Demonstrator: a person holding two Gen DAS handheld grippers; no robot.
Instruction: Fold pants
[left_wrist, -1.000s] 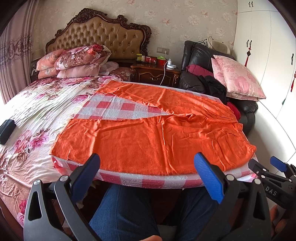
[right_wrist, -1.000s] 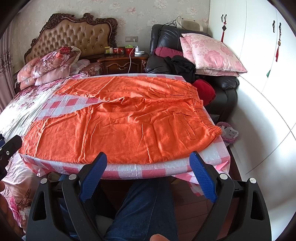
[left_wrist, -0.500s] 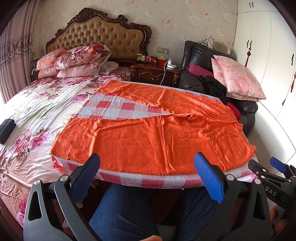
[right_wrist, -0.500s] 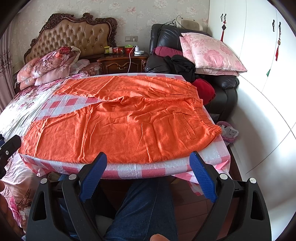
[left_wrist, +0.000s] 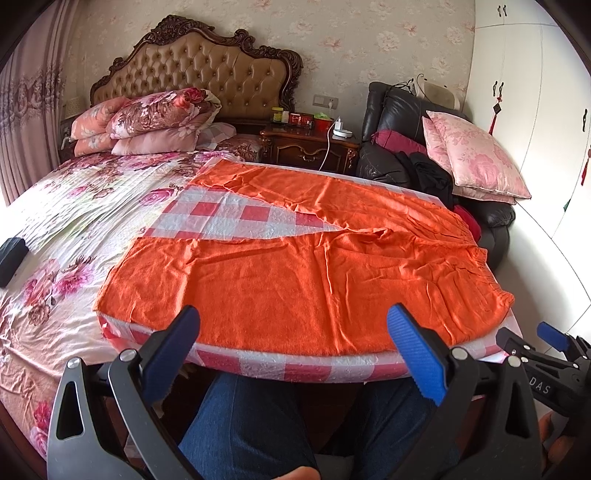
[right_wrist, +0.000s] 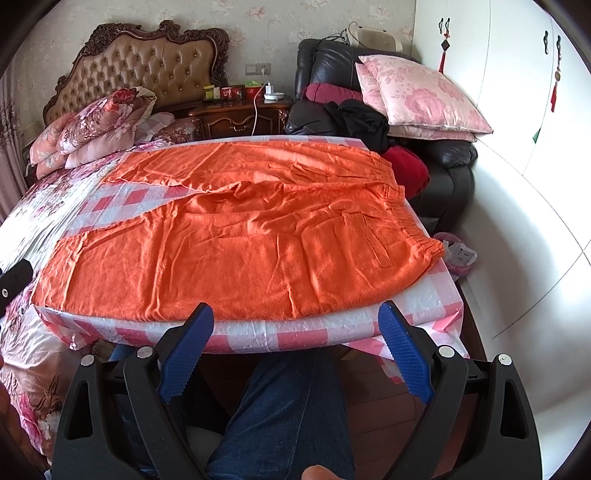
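Pants (left_wrist: 303, 273), bright orange, lie spread flat on the red-and-white checked board (left_wrist: 236, 218) in the middle of both frames, legs toward the left, waistband at the right edge, exactly as they lay a second ago; nothing has shifted. My left gripper (left_wrist: 293, 345) and my right gripper (right_wrist: 295, 341) hang at the bottom of their frames, both released and wide apart, holding nothing, short of the near hem. My own jeans-clad knees (right_wrist: 291, 406) are partly hidden under the board. At far left a dark object (left_wrist: 11, 258) is cut off by the frame. Behind, upper left, a floral bed (left_wrist: 74, 206) with tufted headboard (left_wrist: 199, 70); upper right, a black armchair (right_wrist: 443, 162) with pink pillows (right_wrist: 417, 96).
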